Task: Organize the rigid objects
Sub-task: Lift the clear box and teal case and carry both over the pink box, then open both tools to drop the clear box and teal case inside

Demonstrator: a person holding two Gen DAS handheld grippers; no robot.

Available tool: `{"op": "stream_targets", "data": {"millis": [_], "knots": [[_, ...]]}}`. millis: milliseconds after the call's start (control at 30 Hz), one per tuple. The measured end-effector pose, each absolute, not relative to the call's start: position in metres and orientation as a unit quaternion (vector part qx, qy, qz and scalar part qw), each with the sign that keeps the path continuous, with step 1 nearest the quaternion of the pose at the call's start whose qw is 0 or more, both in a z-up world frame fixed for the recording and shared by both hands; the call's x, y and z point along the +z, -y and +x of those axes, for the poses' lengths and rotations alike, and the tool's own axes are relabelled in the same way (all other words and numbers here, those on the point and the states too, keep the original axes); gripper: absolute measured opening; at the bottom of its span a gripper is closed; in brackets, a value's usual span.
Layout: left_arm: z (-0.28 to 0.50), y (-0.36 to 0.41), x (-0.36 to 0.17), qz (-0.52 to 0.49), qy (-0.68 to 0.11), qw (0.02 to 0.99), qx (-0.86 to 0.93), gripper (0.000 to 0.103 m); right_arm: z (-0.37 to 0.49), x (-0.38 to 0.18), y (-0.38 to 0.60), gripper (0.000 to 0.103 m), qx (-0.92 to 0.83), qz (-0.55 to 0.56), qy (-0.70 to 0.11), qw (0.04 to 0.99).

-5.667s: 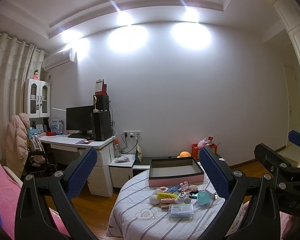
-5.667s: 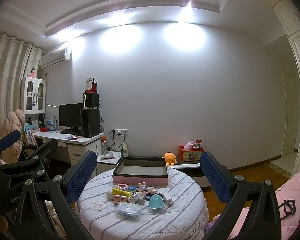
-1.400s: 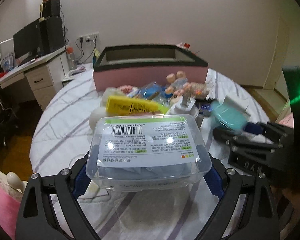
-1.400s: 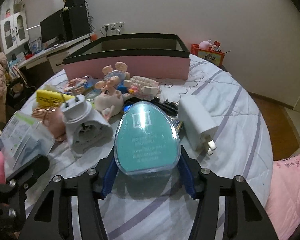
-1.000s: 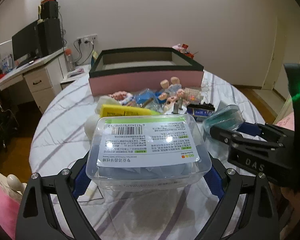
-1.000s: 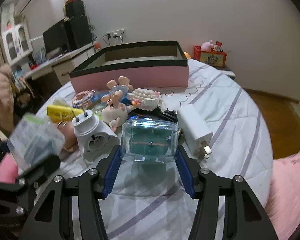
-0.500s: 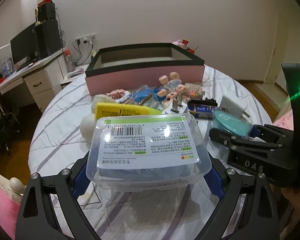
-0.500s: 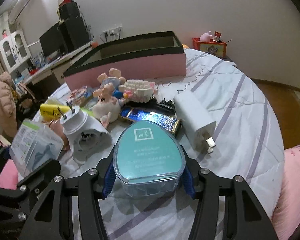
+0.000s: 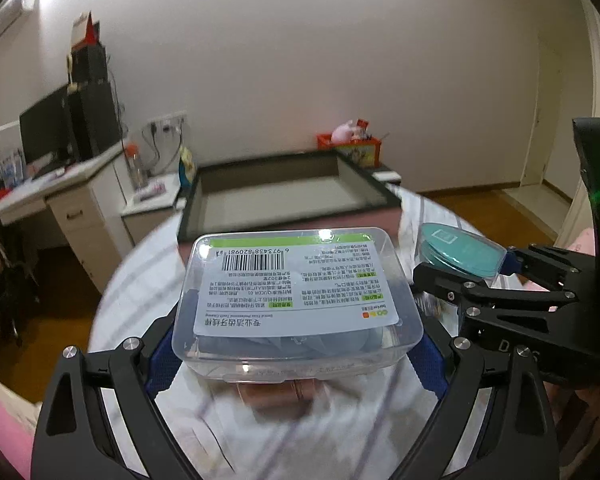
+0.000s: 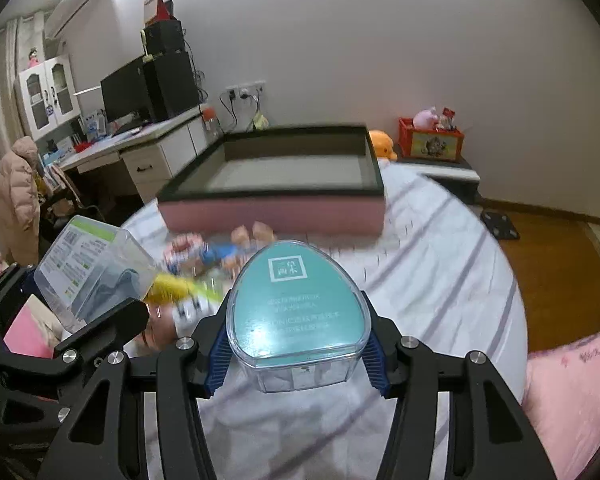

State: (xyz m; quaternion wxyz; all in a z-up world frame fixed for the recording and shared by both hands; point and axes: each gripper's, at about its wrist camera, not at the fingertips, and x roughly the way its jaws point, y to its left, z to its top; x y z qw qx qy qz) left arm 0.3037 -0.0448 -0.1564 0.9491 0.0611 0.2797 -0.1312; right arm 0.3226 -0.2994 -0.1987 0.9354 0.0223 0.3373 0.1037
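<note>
The small toys (image 10: 220, 252) on the round table (image 10: 440, 280) are blurring, so their kinds are not telling clearly. The clear labelled box (image 9: 296, 292) is hiding the pink tray's (image 9: 288, 200) front wall, and a copper-coloured thing (image 9: 276, 394) under it is staying unclear.

The clear plastic box (image 9: 296, 300) carries a white label with the barcode number 6 973438 820981; print on the teal-lidded case (image 10: 296, 308) is too blurred to read.

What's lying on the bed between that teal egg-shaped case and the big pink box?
In the right wrist view, a blurred heap of small toys lies between the teal case and the pink box; beside it, striped cover.
</note>
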Motion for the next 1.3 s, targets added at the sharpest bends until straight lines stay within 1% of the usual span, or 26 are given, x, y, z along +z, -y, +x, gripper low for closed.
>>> {"op": "stream_targets", "data": {"millis": [167,333,467,567,833,967,1067,1133,1167,1200,1267,1300], "knots": [[0.347,0.042,-0.129,0.082,-0.257,0.956,-0.111,0.094,0.361,-0.171,0.293,0.056,0.121,0.014,-0.333,0.935],[0.421,0.034,-0.130,0.063,-0.292,0.947,-0.117,0.094,0.426,-0.162,0.285,0.056,0.132,0.017,-0.348,0.928],[0.480,0.033,-0.148,0.066,-0.331,0.935,-0.106,0.094,0.480,-0.177,0.277,0.056,0.119,0.015,-0.376,0.919],[0.517,0.034,-0.171,0.075,-0.364,0.924,-0.096,0.094,0.519,-0.199,0.272,0.056,0.112,0.018,-0.411,0.905],[0.550,0.037,-0.210,0.082,-0.412,0.904,-0.085,0.095,0.559,-0.245,0.268,0.056,0.099,0.016,-0.461,0.882],[0.552,0.036,-0.213,0.081,-0.416,0.902,-0.086,0.095,0.559,-0.247,0.273,0.057,0.099,0.019,-0.464,0.880],[0.541,0.035,-0.202,0.083,-0.402,0.908,-0.084,0.095,0.552,-0.238,0.274,0.062,0.091,0.011,-0.451,0.888],[0.531,0.031,-0.191,0.082,-0.389,0.914,-0.080,0.095,0.548,-0.228,0.275,0.070,0.088,0.018,-0.440,0.894],[0.520,0.028,-0.181,0.081,-0.376,0.920,-0.076,0.096,0.545,-0.222,0.277,0.080,0.084,0.017,-0.432,0.898],[0.513,0.025,-0.174,0.078,-0.366,0.925,-0.074,0.097,0.539,-0.215,0.278,0.083,0.075,0.013,-0.422,0.903],[0.493,0.019,-0.159,0.070,-0.340,0.935,-0.072,0.103,0.523,-0.199,0.279,0.083,0.082,0.016,-0.399,0.913],[0.478,0.018,-0.149,0.067,-0.320,0.942,-0.068,0.103,0.511,-0.188,0.280,0.083,0.087,0.021,-0.385,0.919]]}}
